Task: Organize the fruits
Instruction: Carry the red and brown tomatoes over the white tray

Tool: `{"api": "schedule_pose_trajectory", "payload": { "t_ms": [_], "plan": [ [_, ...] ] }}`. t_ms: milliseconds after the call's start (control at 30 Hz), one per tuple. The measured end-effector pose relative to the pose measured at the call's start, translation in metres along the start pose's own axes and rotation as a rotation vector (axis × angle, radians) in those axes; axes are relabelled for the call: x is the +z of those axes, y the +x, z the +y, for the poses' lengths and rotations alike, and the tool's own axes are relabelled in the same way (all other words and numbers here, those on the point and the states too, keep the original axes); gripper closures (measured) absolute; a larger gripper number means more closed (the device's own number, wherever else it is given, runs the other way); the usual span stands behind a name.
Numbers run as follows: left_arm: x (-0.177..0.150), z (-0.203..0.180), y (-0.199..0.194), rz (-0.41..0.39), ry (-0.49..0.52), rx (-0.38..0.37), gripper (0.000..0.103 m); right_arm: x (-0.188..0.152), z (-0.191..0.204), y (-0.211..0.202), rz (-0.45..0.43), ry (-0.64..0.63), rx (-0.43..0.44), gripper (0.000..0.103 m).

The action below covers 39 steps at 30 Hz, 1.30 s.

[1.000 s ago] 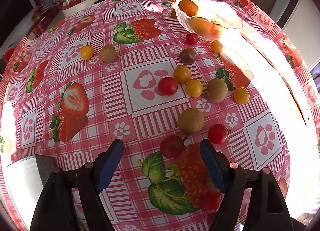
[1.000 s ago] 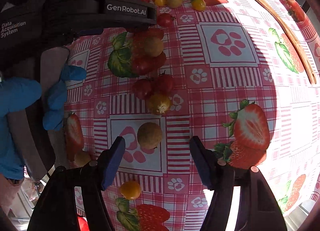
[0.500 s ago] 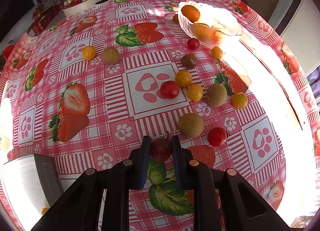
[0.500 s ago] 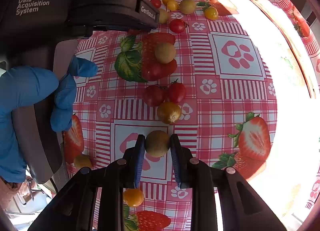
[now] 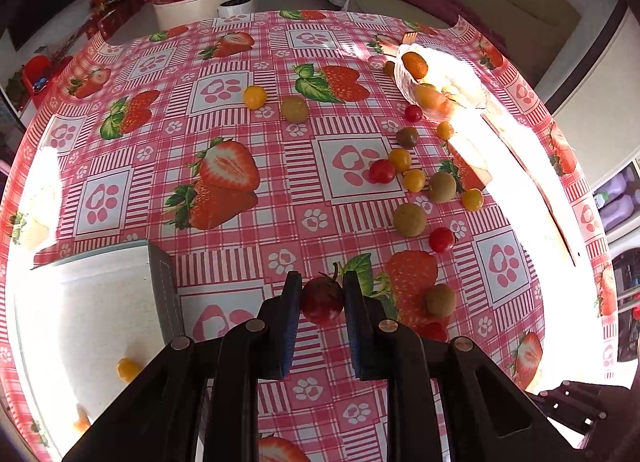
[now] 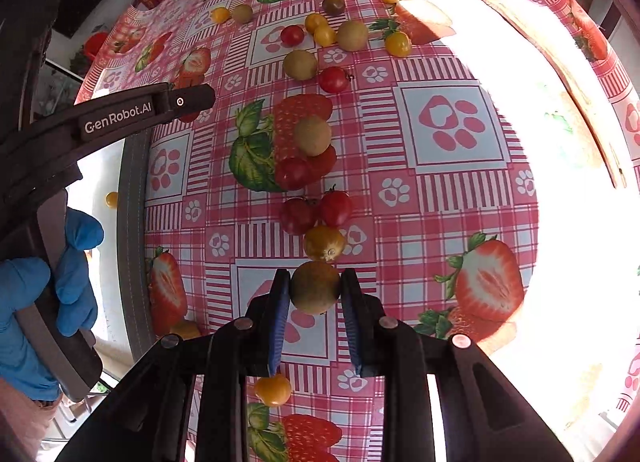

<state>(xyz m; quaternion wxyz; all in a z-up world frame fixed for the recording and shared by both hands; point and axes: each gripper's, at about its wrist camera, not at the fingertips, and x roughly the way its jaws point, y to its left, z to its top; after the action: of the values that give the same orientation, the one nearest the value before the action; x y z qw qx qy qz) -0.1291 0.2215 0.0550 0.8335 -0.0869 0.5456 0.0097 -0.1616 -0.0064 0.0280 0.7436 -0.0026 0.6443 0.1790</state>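
Note:
My left gripper (image 5: 322, 300) is shut on a dark red tomato (image 5: 322, 301) and holds it above the strawberry-print tablecloth. My right gripper (image 6: 315, 290) is shut on a brown-green round fruit (image 6: 315, 286), held above the cloth. Several red and yellow cherry tomatoes and brown fruits lie scattered on the cloth, such as a red tomato (image 5: 441, 240) and a brown fruit (image 5: 409, 219). A glass bowl (image 5: 472, 99) with orange fruit stands at the far right. A white tray (image 5: 92, 302) at the left holds a yellow tomato (image 5: 127, 368).
The left gripper body and a blue-gloved hand (image 6: 68, 286) fill the left of the right wrist view. Below the right gripper lie a yellow tomato (image 6: 324, 242), two red tomatoes (image 6: 335, 207) and another yellow one (image 6: 273, 389). Strong glare covers the table's right edge.
Both grippers closed from wide open, the left on the dark red tomato, the right on the brown-green fruit. Both have since risen from the cloth with their fruit.

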Motion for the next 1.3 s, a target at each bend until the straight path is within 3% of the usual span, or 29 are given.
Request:
{"api": "schedule_pose_trajectory", "payload": {
  "t_ms": [400, 1000, 1300],
  "plan": [
    [-0.038, 0.06, -0.041, -0.017, -0.108, 0.069, 0.08, 0.011, 0.038, -0.009, -0.011, -0.065, 0.011, 0.075],
    [-0.121, 0.168, -0.082, 0.002, -0.291, 0.229, 0.08, 0.02, 0.178, 0.018, 0.032, -0.308, 0.107, 0.075],
    [-0.16, 0.195, -0.072, 0.067, -0.332, 0.282, 0.08, 0.013, 0.23, 0.052, 0.097, -0.402, 0.103, 0.075]
  ]
}}
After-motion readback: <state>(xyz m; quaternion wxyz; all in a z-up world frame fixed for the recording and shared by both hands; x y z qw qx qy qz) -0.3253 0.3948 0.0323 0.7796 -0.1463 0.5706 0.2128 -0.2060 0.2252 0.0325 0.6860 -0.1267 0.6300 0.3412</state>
